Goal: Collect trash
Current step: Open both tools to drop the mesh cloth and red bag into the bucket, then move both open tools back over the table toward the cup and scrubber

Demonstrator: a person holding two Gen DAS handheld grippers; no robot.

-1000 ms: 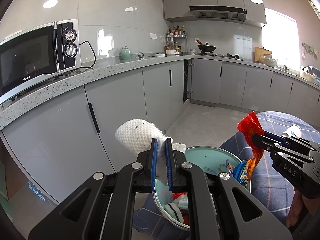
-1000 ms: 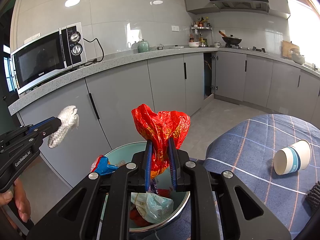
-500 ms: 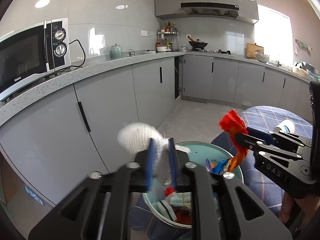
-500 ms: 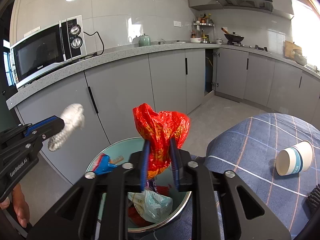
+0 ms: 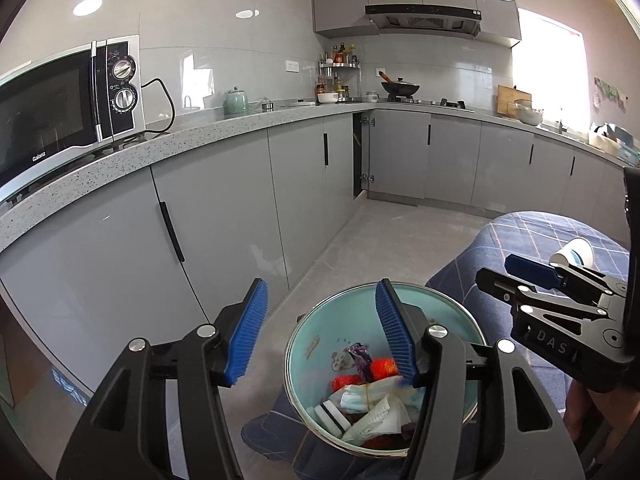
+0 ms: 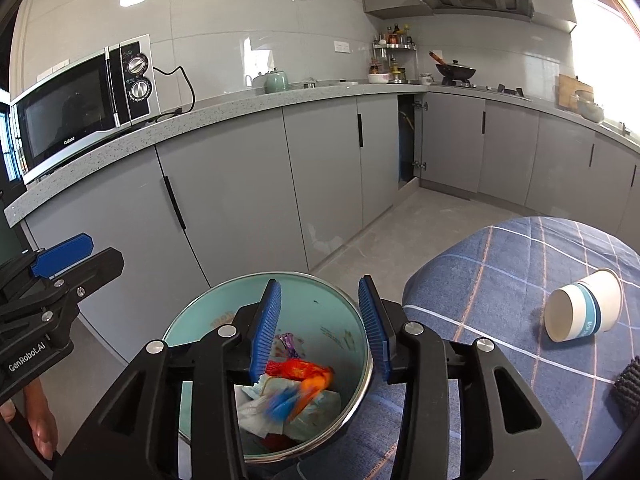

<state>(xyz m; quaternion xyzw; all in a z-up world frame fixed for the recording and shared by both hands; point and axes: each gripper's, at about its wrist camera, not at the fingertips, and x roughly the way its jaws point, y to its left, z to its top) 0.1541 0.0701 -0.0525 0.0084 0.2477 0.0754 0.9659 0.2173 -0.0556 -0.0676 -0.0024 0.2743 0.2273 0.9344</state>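
At lower centre of both views we hold the left gripper (image 5: 320, 328) and right gripper (image 6: 320, 324) spread, empty | bin (image 6: 192, 320) below holds red wrapper (image 6: 300, 370), white tissue (image 5: 372, 412), mixed scraps | at right, paper cup (image 6: 584, 310) lies tipped on the tablecloth (image 6: 500, 280), uncollected.

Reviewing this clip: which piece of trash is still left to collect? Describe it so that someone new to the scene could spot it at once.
Find the table with the blue plaid tablecloth to the right of the teal-lined trash bin. On that cloth lies a paper cup, tipped on its side with its mouth toward the camera. It is white with a blue band, and it is the only litter outside the bin.
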